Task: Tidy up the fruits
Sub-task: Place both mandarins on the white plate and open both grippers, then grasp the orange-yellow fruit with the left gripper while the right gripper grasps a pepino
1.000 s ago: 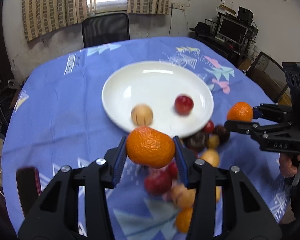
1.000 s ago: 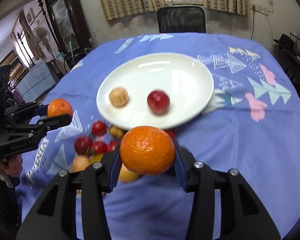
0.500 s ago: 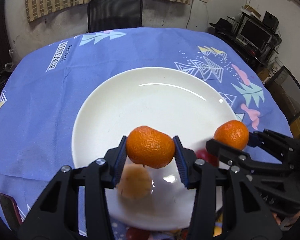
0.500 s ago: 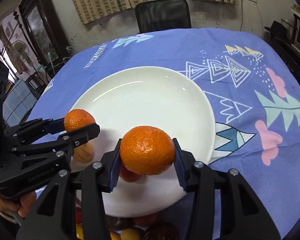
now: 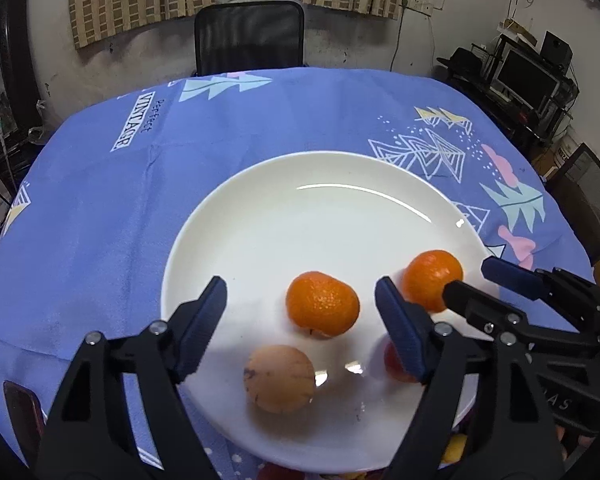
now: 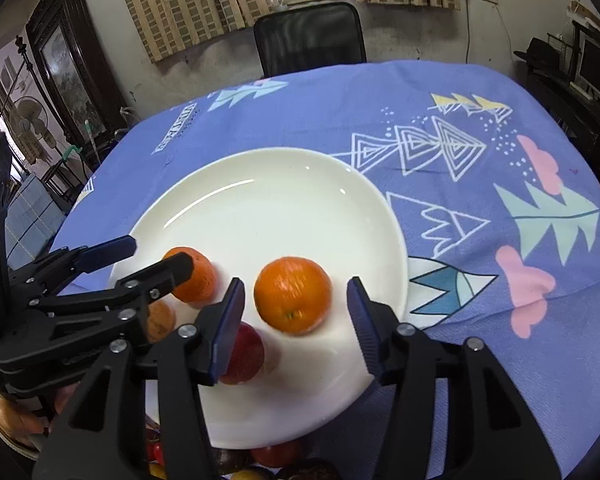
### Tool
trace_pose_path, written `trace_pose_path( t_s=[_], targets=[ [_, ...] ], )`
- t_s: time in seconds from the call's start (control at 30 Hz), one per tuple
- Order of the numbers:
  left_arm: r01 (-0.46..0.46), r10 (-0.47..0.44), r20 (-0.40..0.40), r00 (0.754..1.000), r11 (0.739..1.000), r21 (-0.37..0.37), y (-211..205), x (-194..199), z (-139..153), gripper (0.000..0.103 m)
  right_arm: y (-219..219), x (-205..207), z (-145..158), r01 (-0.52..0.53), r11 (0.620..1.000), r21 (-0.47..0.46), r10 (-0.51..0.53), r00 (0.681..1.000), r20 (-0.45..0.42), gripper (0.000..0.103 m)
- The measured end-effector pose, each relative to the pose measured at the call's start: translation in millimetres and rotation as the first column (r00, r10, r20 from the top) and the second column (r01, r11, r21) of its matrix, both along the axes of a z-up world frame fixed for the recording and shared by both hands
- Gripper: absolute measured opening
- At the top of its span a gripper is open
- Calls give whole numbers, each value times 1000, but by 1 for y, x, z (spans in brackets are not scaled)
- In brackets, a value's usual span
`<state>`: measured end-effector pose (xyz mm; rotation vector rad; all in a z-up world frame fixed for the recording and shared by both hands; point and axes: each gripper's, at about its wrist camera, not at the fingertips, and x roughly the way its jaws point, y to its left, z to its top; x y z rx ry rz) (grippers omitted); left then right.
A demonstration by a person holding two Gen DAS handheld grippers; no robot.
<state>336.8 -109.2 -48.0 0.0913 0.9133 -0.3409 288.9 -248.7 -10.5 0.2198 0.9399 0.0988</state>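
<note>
While the left wrist view is considered, the left gripper (image 5: 300, 312) is seen with fingers spread wide, and a mandarin (image 5: 322, 304) is found resting on the white plate (image 5: 300, 184) directly between and just ahead of them.

From the right wrist view, the right gripper (image 6: 296, 316) is likewise spread, and a second mandarin (image 6: 293, 295) is centred between its fingers on the plate. Each fruit is judged released; more fruit is glimpsed on the tabletop (image 6: 480, 128) near the plate's close rim.

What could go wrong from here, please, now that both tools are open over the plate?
The right-hand orange looks blurred, so it may be rolling toward the plate rim and off. The left tool and right tool sit close together and could knock each other or the red fruit when pulling back.
</note>
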Motion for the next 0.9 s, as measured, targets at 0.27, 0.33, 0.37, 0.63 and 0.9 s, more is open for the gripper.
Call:
trace_pose_path(
  t_s=[0.27, 0.33, 0.37, 0.63, 0.9],
  targets=[
    [-35, 34, 102, 994, 999, 7, 24, -47, 32, 97, 12, -41, 27, -40, 999, -30, 42, 996, 77, 68],
    [-39, 39, 117, 992, 999, 0, 33, -61, 37, 100, 17, -54, 33, -56, 997, -47, 60, 993, 98, 70],
    [-44, 45, 123, 991, 999, -4, 37, -67, 39, 101, 20, -62, 36, -62, 996, -57, 68, 992, 110, 70],
    [-73, 83, 132, 988, 994, -78, 71, -113, 49, 101, 44, -113, 47, -114, 989, -96, 127, 980, 152, 90],
    [-105, 113, 106, 988, 991, -78, 92, -138, 37, 101, 51, -146, 40, -126, 985, -113, 145, 975, 169, 99]
  ],
)
